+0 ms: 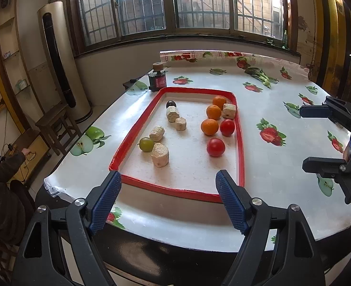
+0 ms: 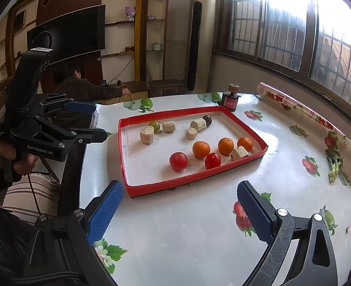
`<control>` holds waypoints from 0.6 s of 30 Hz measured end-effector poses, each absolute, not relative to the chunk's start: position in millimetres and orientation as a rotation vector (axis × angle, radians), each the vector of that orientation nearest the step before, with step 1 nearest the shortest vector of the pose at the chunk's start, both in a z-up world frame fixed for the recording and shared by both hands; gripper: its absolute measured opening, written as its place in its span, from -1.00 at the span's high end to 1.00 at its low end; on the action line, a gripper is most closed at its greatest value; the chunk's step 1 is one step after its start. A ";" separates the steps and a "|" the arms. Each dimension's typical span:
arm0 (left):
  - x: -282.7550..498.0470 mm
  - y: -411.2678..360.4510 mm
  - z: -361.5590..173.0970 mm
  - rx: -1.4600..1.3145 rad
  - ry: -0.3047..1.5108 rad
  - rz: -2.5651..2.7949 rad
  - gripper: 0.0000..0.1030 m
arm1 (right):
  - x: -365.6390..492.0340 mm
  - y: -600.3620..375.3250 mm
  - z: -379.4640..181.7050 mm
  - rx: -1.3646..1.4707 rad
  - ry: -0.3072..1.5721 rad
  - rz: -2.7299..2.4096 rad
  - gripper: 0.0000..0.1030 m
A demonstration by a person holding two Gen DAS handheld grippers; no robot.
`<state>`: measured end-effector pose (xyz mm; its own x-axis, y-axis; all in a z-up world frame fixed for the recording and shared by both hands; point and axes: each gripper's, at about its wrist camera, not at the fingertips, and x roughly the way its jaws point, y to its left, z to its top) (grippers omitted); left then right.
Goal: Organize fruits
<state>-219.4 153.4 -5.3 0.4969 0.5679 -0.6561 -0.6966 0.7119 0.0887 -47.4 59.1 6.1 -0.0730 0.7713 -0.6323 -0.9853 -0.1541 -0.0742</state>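
The right hand-held gripper [image 2: 179, 211] hangs over the counter [image 2: 199, 226] with its blue pads spread wide and nothing between them. Just ahead of it, slightly toward its left finger, lies the red-rimmed tray [image 2: 194, 178]. In the tray's near part sit two tomatoes [image 2: 178, 160], and just beyond them three oranges [image 2: 201, 149] in a row, with a pale cut chunk [image 2: 239, 153] beside the rightmost orange. Further ahead lie more pale chunks [image 2: 147, 134], a green fruit [image 2: 154, 125] and a dark round fruit [image 2: 207, 119]. Beyond the tray's far corner stands a dark jar [image 2: 230, 100]. Far off to the left, the left hand-held gripper [image 2: 99, 121] is held with its jaws apart and empty.
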 end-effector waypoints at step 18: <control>-225.4 145.9 -3.9 -0.196 0.714 0.772 -0.58 | -61.3 44.7 12.2 -0.669 0.381 1.652 -0.92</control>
